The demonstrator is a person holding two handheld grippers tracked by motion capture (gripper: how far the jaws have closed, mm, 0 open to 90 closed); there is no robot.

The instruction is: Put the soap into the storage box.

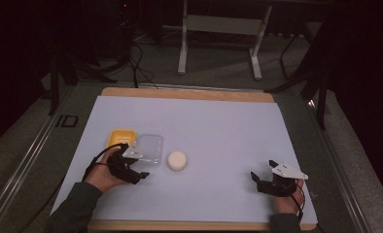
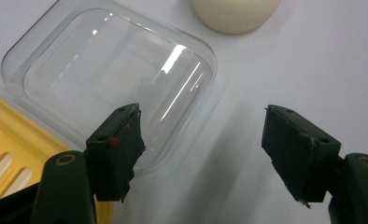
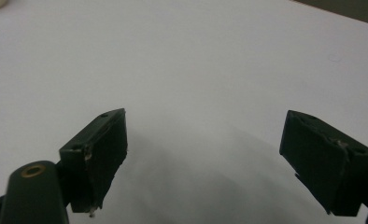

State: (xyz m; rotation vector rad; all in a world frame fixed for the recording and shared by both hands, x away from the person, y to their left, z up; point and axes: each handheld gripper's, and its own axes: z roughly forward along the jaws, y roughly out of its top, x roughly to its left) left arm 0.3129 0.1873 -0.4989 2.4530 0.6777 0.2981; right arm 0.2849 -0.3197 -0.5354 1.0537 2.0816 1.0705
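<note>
White table sheet (image 1: 218, 126), dim room behind. My left gripper (image 2: 203, 140) hangs with jaws parted and nothing between them, just over the near corner of the clear lid (image 2: 112, 79). Yellow tray (image 1: 120, 137) touches the lid's left; cream puck (image 1: 177, 160) just right of it. Right gripper (image 3: 203, 154) gapes idle (well apart from the lid). Lid looks set down; I judge the puck comes next.

A clear plastic lid (image 1: 149, 149), square with rounded corners, is lying flat on the white sheet left of centre in the high view, its left edge touching a yellow slotted tray (image 1: 119, 137). A round cream-coloured piece (image 1: 177, 160) is sitting just right of it, apart.
</note>
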